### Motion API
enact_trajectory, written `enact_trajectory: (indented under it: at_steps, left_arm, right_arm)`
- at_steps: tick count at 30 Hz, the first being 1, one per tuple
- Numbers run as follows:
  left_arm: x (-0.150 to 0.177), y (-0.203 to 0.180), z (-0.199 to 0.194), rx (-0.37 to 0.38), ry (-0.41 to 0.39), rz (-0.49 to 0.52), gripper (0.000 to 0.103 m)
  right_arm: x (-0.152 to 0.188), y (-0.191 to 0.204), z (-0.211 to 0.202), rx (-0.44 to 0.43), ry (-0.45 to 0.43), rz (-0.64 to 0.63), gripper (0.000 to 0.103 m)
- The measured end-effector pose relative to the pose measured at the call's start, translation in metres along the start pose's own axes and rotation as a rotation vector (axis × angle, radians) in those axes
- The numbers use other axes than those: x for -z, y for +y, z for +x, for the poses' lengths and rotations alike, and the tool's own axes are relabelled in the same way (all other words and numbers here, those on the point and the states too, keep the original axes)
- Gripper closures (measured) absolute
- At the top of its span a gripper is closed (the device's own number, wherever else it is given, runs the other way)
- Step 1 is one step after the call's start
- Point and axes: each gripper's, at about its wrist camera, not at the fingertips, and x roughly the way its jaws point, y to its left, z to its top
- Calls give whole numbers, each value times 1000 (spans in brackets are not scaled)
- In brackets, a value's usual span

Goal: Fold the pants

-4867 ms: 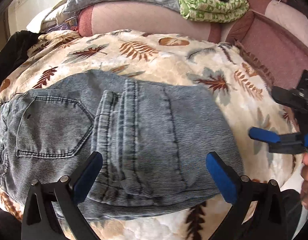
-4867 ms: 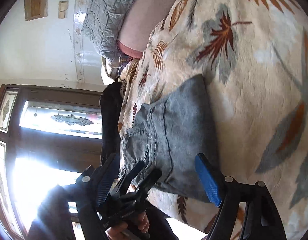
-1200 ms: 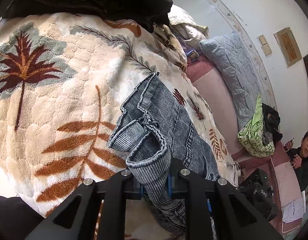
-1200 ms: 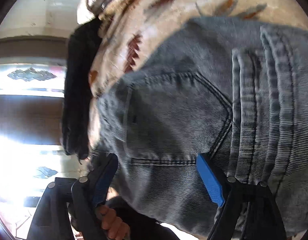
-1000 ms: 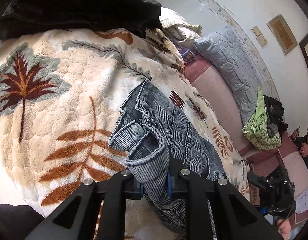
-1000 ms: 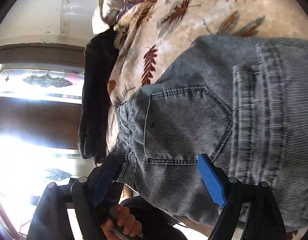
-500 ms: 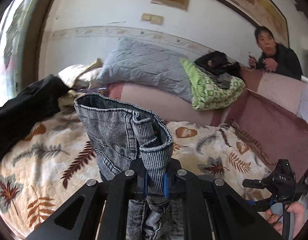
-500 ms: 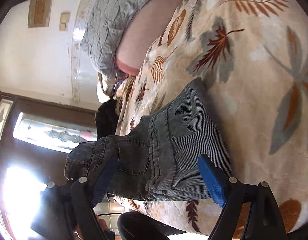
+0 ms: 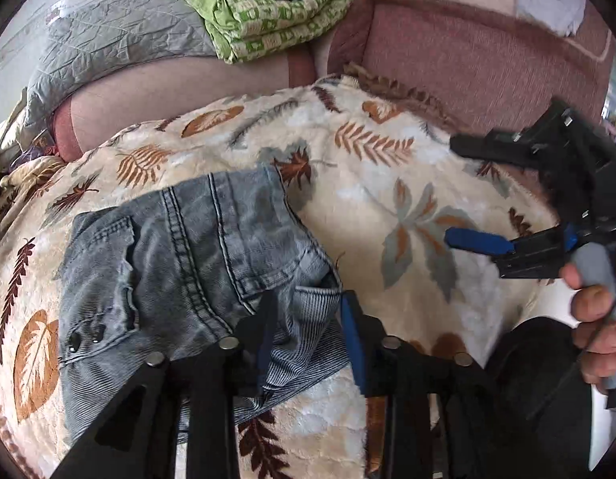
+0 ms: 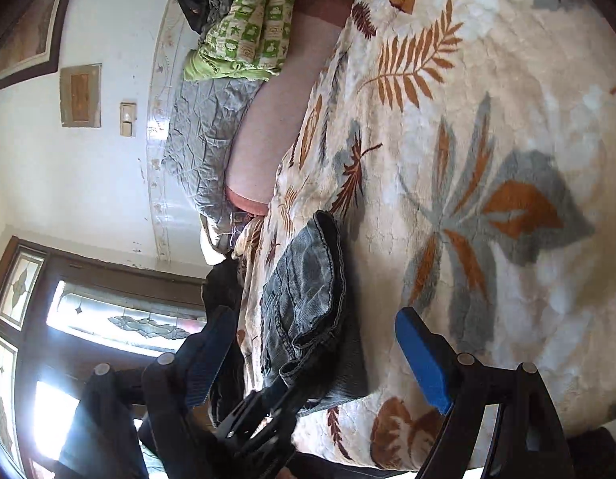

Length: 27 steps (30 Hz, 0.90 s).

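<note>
Grey-blue denim pants (image 9: pixel 188 263) lie folded into a compact bundle on the leaf-patterned blanket (image 9: pixel 388 183). My left gripper (image 9: pixel 308 331) stands at the bundle's near right corner, its jaws partly apart around a fold of the waistband. The pants also show in the right wrist view (image 10: pixel 308 311), edge-on. My right gripper (image 10: pixel 308 363) is open and empty, off to the right of the pants; it also shows in the left wrist view (image 9: pixel 475 199), held by a hand.
A green patterned quilt (image 9: pixel 268 12) and a grey pillow (image 9: pixel 120 40) lie along the pink sofa back (image 9: pixel 467 56). Dark clothing (image 10: pixel 224 291) lies at the blanket's far left edge. A window (image 10: pixel 108 319) is beyond it.
My left gripper has carried the lifted waistband over and down onto the bundle, and its jaws have loosened. The right gripper has drawn away to the right.
</note>
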Motion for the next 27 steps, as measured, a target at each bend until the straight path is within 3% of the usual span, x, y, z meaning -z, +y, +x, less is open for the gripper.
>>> enact_trajectory:
  at_steps: [4, 7, 8, 10, 12, 13, 15, 17, 19, 20, 21, 23, 24, 25, 26, 27]
  left_arm:
    - [-4, 38, -63, -81, -188, -97, 47]
    - [1, 84, -72, -177, -200, -231, 43]
    - [5, 98, -62, -201, -160, -264, 43]
    - [19, 117, -23, -234, 36, -282, 43]
    - [43, 131, 4, -203, 135, -322, 40]
    - [48, 132, 3, -190, 99, -320, 40]
    - [49, 134, -9, -158, 69, -333, 40]
    - [45, 138, -24, -125, 19, -359, 40]
    - [42, 142, -44, -131, -72, -370, 40]
    - [41, 145, -48, -141, -91, -372, 39]
    - [42, 148, -43, -138, -76, -373, 37]
    - [50, 151, -6, -108, 94, -363, 34]
    - [57, 150, 7, -120, 125, -355, 30]
    - [60, 148, 3, -140, 65, -345, 28]
    - [60, 147, 1, -148, 57, -336, 27]
    - [60, 147, 1, -144, 63, -335, 27]
  right_arm:
    - [-4, 24, 10, -31, 23, -38, 18]
    - [4, 58, 37, -100, 110, -91, 18]
    - [8, 70, 50, -126, 150, -108, 18]
    - [18, 87, 80, -160, 234, -121, 18]
    - [31, 86, 108, -167, 309, -71, 18]
    - [40, 78, 121, -115, 342, -68, 18]
    - [58, 43, 136, 123, 355, -68, 19]
    - [61, 19, 128, 51, 300, 9, 23]
    - [55, 26, 121, 75, 310, 45, 23]
    - [51, 40, 117, 90, 290, -9, 22]
    - [50, 57, 116, 83, 281, -74, 22]
    - [45, 84, 119, 29, 290, -134, 21]
    - [43, 91, 123, 12, 277, -142, 20]
    - [42, 91, 127, 21, 262, -145, 17]
    - [42, 85, 138, 81, 263, -150, 10]
    - [42, 69, 154, 203, 307, -146, 7]
